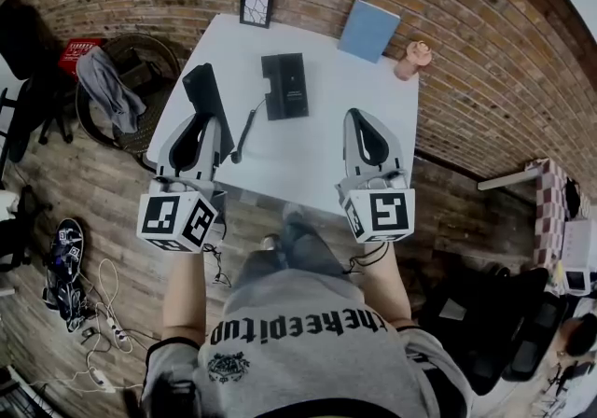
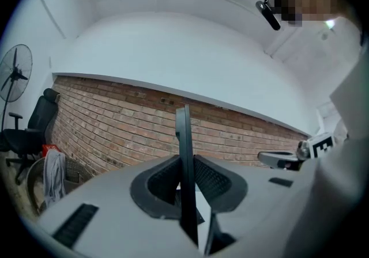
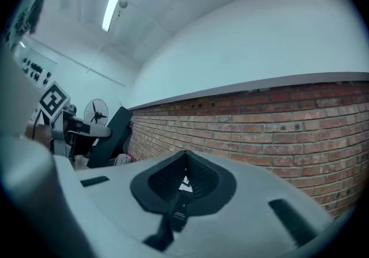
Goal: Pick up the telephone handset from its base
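The black telephone base point(image 1: 284, 85) lies flat on the middle of the white table point(image 1: 308, 160). My left gripper point(image 1: 207, 119) is shut on the black handset point(image 1: 205, 94), lifted off the base and held to its left over the table's left edge. A black cord point(image 1: 244, 132) runs from handset to base. In the left gripper view the handset point(image 2: 184, 153) stands edge-on, clamped between the pads of the left gripper point(image 2: 184, 162). My right gripper point(image 1: 359, 115) hovers right of the base; its jaws point(image 3: 185, 154) are together with nothing held. From there the handset point(image 3: 109, 136) shows at the left.
At the table's far edge stand a small picture frame point(image 1: 256, 6), a blue book point(image 1: 368, 30) and a pink object point(image 1: 411, 59), all against a brick wall. A wicker chair with grey cloth point(image 1: 112, 85) is left of the table. Cables and shoes point(image 1: 65, 262) lie on the floor.
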### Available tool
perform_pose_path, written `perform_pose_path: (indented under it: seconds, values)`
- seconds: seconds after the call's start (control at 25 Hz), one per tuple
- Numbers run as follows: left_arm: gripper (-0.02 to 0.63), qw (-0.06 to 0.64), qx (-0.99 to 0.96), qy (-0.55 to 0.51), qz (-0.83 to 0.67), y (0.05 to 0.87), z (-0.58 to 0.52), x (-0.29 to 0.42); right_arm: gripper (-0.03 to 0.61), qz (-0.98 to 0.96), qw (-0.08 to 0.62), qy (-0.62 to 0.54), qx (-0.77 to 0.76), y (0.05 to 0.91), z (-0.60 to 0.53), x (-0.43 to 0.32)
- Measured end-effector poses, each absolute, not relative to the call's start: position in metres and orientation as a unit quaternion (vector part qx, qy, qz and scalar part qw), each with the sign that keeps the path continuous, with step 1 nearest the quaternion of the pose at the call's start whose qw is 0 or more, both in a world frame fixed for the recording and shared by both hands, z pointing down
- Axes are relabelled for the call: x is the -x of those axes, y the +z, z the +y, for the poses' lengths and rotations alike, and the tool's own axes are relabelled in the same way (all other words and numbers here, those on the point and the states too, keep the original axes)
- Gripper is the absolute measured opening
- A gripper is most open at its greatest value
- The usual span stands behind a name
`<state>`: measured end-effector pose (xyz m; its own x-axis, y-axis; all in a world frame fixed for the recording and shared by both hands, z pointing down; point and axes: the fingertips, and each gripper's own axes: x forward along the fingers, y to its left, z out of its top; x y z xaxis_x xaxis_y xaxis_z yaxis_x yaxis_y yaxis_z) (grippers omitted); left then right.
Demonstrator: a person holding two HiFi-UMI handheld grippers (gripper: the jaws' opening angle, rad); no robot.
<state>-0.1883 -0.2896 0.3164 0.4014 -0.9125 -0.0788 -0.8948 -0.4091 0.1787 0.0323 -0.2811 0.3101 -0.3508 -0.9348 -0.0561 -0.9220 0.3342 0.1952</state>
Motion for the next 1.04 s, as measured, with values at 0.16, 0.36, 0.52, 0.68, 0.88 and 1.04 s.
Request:
perform_pose_path:
  seconds: [0.16,0.36,0.52,0.68,0.88,1.04]
  values:
    - [0.067,0.046,-0.834,-0.087,-0.543,0.312,-0.281,0.187,0.003,-0.811,0.030,-0.100,-0.575,0.307,-0.273,-0.037]
    - [0.067,0.047,-0.833,-0.096,-0.544,0.309,-0.277,0.187,0.003,-0.810,0.031,-0.108,-0.576,0.303,-0.267,-0.037]
    - [0.067,0.044,-0.832,-0.096,-0.544,0.310,-0.275,0.184,0.003,-0.811,0.032,-0.107,-0.575,0.304,-0.265,-0.038]
    - [0.067,0.043,-0.831,-0.093,-0.547,0.309,-0.272,0.183,0.003,-0.811,0.033,-0.104,-0.575,0.307,-0.264,-0.038]
    - [0.067,0.032,-0.830,-0.101,-0.547,0.308,-0.275,0.183,0.003,-0.811,0.031,-0.103,-0.575,0.308,-0.266,-0.038]
    - [0.067,0.032,-0.829,-0.095,-0.550,0.304,-0.276,0.182,0.003,-0.810,0.031,-0.102,-0.577,0.307,-0.267,-0.039]
